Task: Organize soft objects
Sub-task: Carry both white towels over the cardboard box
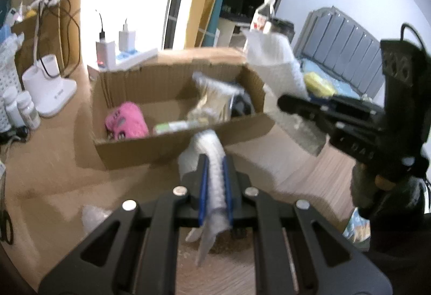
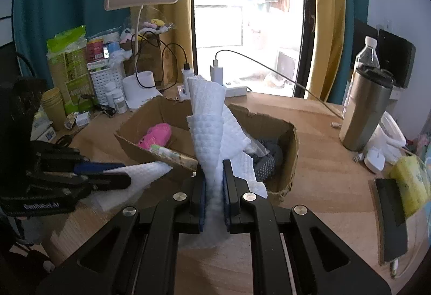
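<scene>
Both grippers pinch one white cloth point(image 2: 207, 133) over the worktop's point(image 2: 323, 173) near edge, before the box point(image 2: 285, 133): left gripper point(image 1: 214, 173) clamps a corner, right gripper point(image 2: 214, 181) clamps the bunched middle. Pulling apart risks slipping; hanging folds may snag the box rim.

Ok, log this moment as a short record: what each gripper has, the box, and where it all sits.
left gripper: shut on the white cloth, gripping one corner
right gripper: shut on the white cloth, part of it standing upright above the fingers
cardboard box: open, on the wooden desk, just behind both grippers
in box: pink soft item, dark fabric
cloth state: outside the box, not yet stowed
</scene>
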Motion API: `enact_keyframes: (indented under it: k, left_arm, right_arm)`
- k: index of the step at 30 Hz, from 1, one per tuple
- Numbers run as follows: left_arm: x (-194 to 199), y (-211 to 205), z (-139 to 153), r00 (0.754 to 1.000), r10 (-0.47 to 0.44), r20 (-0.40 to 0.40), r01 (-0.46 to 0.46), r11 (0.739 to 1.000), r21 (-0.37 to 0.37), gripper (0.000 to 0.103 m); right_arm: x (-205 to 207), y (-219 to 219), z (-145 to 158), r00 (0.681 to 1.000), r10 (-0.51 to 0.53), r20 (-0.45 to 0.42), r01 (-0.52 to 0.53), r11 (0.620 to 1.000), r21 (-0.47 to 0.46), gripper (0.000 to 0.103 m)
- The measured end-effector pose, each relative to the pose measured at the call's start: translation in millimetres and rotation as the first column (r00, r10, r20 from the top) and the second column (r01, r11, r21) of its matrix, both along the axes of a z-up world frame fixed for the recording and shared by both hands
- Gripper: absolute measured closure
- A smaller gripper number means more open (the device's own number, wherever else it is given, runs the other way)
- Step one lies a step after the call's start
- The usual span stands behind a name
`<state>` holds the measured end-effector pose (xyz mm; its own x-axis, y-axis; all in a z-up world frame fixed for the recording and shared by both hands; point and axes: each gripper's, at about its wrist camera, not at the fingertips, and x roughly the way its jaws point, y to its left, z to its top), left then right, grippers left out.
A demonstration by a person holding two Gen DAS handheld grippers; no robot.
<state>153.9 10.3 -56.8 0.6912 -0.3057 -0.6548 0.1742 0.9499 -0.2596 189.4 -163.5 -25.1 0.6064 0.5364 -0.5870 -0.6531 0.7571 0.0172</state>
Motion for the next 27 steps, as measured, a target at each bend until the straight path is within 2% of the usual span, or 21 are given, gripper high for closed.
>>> enact_keyframes:
  k: [10,17,27]
  left_arm:
    - [-1.1,16.1,42.7,0.992,0.034,0.125,-0.035,0.999,0.011,0.092]
    - [9.0,18.3,55.1,0.987,0.030,0.160,-0.036,0.999,0.035,0.094]
    - [36.8,28.9,53.3,0.985,0.057,0.165,-0.062,0.998,0.028,0.094]
  right_arm:
    - [5.4,4.5,12.6,0.999,0.006,0.034,-0.007,1.000,0.014,0.091]
    - [11.3,7.7,17.4,0.999,0.011,0.046,-0.012,1.000,0.021,0.092]
    - [28.9,17.5,17.3,0.999,0.016,0.043,-0.018,0.999,0.030,0.091]
